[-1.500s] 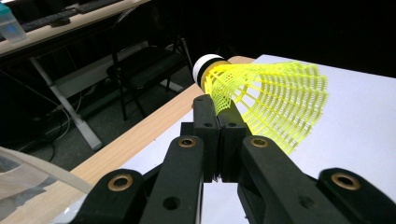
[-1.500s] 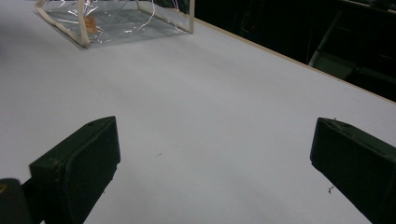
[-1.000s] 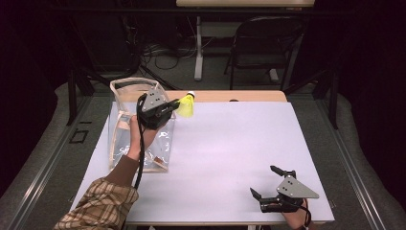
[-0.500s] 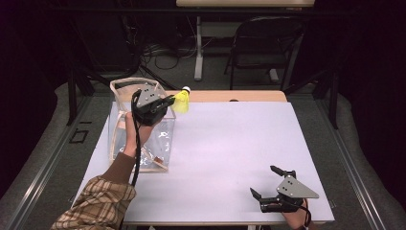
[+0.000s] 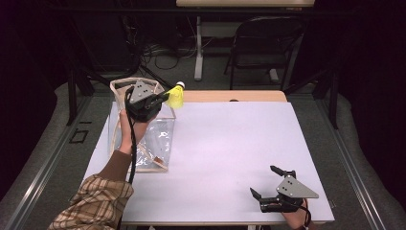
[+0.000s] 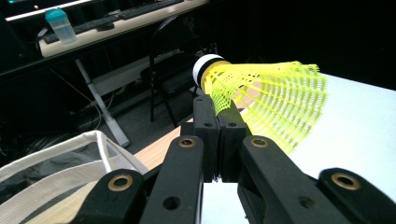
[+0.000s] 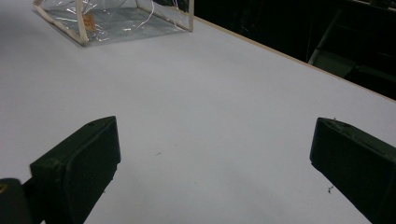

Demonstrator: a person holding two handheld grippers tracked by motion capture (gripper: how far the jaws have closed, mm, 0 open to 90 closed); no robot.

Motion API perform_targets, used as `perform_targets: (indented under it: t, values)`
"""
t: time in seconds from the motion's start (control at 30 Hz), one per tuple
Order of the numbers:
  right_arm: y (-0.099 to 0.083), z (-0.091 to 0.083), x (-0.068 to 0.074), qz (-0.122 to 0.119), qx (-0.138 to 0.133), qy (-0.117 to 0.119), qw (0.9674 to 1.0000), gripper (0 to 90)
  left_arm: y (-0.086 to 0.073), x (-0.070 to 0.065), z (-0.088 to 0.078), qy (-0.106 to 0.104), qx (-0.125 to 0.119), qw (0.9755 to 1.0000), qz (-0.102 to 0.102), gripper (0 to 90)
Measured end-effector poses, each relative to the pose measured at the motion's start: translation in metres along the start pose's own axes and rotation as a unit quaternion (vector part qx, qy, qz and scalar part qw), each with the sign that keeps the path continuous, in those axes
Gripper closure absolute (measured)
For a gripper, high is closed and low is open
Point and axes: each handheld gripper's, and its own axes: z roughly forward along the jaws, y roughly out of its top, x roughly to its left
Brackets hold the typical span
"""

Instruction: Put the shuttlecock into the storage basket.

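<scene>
Done: we've got shuttlecock point(image 6: 261, 100) clenched in left gripper point(image 5: 160, 99) fingers, above clear bag point(image 5: 158, 143).
Left: drop it in.
Right gripper point(image 5: 269, 184): fingers released, idle on surface point(image 5: 230, 143).

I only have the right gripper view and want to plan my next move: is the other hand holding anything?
Observer: Yes. The left claw is shut on a yellow shuttlecock, pinching its mesh skirt.
Operator: Which way does its white cork point?
Observer: Away from the claw, toward the far edge of the table.
Operator: Where is it relative to the clear bag?
Observer: The high view shows the shuttlecock raised by the far right corner of the clear bag, not inside it.
</scene>
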Motion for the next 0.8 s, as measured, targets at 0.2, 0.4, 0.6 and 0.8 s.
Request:
perform_targets:
  t: [0.2, 0.4, 0.6, 0.8]
  values:
    - [0.0, 0.0, 0.0, 0.0, 0.0, 0.0, 1.0, 1.3, 0.001, 0.004, -0.002, 0.006, -0.003, 1.0, -0.005, 89.3]
    - [0.0, 0.0, 0.0, 0.0, 0.0, 0.0, 1.0, 1.3, 0.003, 0.009, -0.005, 0.012, -0.004, 0.9999, -0.005, 89.3]
    - [0.0, 0.0, 0.0, 0.0, 0.0, 0.0, 1.0, 1.4, 0.004, 0.014, -0.008, 0.02, -0.007, 0.9997, -0.008, 89.3]
    - [0.0, 0.0, 0.0, 0.0, 0.0, -0.001, 1.0, 1.3, 0.004, 0.019, -0.01, 0.026, -0.009, 0.9995, -0.012, 89.3]
